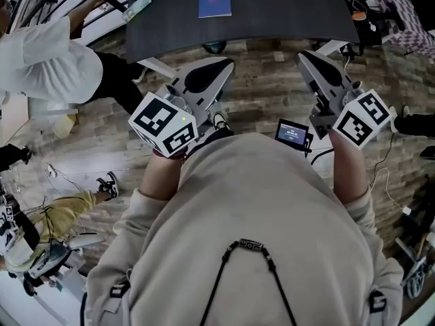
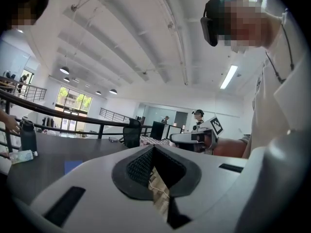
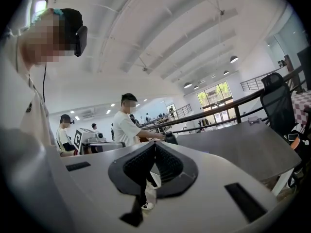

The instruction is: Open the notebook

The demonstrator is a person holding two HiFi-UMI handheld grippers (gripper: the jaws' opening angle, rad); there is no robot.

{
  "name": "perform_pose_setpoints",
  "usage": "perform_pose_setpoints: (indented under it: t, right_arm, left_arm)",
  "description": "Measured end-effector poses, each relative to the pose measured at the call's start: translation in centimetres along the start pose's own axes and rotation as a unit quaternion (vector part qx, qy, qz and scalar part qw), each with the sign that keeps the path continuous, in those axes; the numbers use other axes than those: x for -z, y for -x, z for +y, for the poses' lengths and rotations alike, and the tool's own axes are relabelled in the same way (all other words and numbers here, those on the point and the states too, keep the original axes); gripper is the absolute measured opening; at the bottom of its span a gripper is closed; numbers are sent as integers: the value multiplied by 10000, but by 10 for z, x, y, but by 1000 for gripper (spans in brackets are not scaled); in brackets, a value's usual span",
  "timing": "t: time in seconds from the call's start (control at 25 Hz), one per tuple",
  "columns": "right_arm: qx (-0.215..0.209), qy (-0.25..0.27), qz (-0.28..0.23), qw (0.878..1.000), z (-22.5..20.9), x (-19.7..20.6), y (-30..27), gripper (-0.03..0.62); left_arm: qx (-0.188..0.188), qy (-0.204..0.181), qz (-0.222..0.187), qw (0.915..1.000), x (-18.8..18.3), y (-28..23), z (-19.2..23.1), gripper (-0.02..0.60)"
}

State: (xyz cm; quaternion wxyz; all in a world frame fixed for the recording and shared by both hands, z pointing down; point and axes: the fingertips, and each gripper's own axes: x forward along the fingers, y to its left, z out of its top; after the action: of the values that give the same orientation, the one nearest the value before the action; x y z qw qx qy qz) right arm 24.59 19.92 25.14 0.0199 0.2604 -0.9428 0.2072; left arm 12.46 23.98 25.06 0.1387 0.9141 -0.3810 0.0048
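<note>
A blue notebook (image 1: 215,1) lies closed on the dark table (image 1: 272,12) at the far edge of the head view; in the left gripper view the notebook (image 2: 73,166) shows as a blue patch at the left. My left gripper (image 1: 226,64) and right gripper (image 1: 303,55) are held side by side close to my body, over the wooden floor and short of the table's near edge. Both point towards the table. The left gripper (image 2: 153,147) is shut with nothing between its pads. The right gripper (image 3: 154,144) is also shut and holds nothing.
A person in a white shirt (image 1: 41,60) leans on the table's left end, near a clear bottle (image 1: 138,7) and a dark flask (image 2: 27,137). A black chair (image 3: 279,101) stands at the right. Cables (image 1: 384,175) lie on the floor, and a small screen (image 1: 293,134) hangs at my front.
</note>
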Motion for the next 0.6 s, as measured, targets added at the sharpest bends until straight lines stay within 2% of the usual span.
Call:
perform_pose_setpoints:
  t: [0.2,0.6]
  right_arm:
    - [44,0,44,10000,-12,-9,-28,17]
    - [242,-15,74,9997,-11,-22,-90,17]
  left_arm:
    - [111,-27,88,9999,-6,-12,28,3]
    - [128,-44,72,9999,-24,6,94,3]
